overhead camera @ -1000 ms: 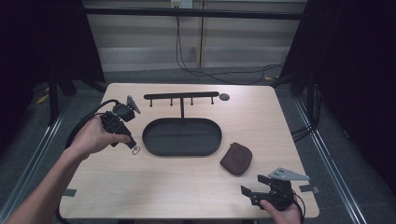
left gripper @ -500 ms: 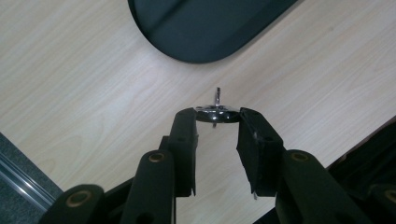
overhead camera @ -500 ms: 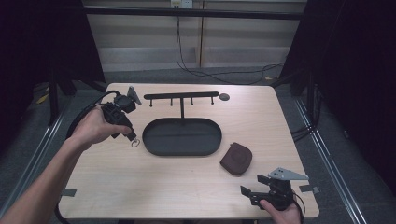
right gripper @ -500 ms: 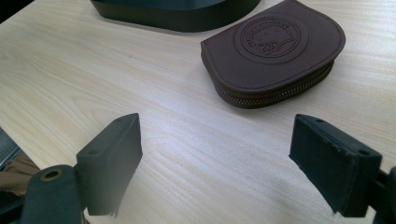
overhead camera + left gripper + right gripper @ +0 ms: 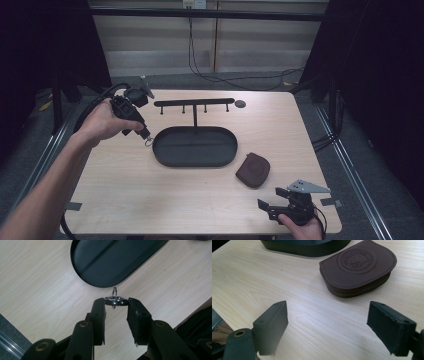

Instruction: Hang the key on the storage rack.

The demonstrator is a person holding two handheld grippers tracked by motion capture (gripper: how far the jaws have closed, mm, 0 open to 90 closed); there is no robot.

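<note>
My left gripper (image 5: pixel 145 136) hangs above the table's left side, just left of the black oval tray (image 5: pixel 167 155). It is shut on a small dark key fob with a metal ring (image 5: pixel 115 300), pinched between the fingertips; the ring (image 5: pixel 148 142) dangles below them. From the tray rises a black T-shaped stand with hooks (image 5: pixel 194 104). A brown zipped coin pouch (image 5: pixel 253 170) lies right of the tray. My right gripper (image 5: pixel 267 201) rests near the front right edge, open, with the pouch (image 5: pixel 359 267) a little beyond its jaws.
A small dark round disc (image 5: pixel 240 104) lies at the table's back, right of the stand. Cables run over the floor behind the table. Light wood table (image 5: pixel 150 200) spreads between the two grippers.
My left gripper has risen and shifted toward the back of the table with the key fob in it. The right gripper has stayed in place.
</note>
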